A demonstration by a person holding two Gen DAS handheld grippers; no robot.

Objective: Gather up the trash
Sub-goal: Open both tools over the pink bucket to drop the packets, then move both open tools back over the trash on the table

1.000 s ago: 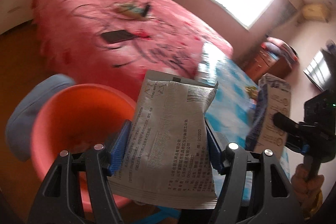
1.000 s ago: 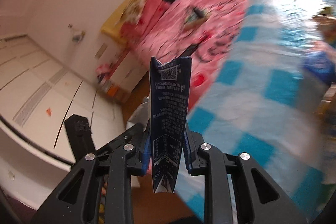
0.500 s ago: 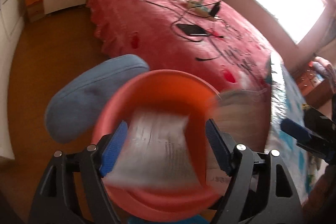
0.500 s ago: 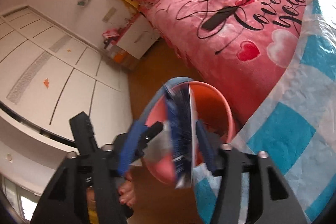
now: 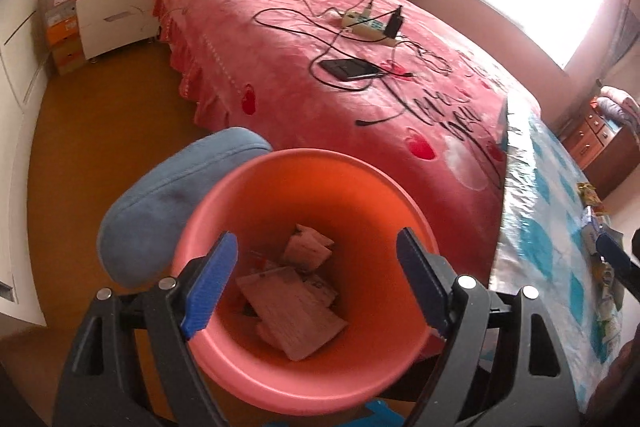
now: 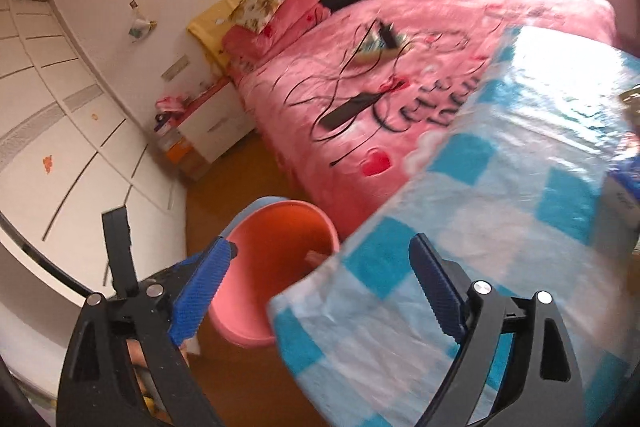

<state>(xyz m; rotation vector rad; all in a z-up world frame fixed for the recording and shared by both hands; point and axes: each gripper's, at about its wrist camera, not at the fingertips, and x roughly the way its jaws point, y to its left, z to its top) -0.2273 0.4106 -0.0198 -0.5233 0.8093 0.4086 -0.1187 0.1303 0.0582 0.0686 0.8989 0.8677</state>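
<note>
1. Left tongs (image 5: 316, 287) hang with jaws apart, empty, directly above the orange bin (image 5: 304, 379); the paper packets (image 5: 292, 311) lie at its bottom.
2. Right tongs (image 6: 324, 279) are spread and empty over the bench (image 6: 500, 227) corner.
3. Carry them toward the wrappers (image 5: 592, 211) at the bench's far edge, lifting clear of the plastic cover.

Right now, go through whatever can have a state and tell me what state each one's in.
left gripper: open, empty, over the bin
right gripper: open, empty
orange bin: upright, flattened wrappers inside
phone: lying flat on the bed
nightstand drawer: closed
</note>
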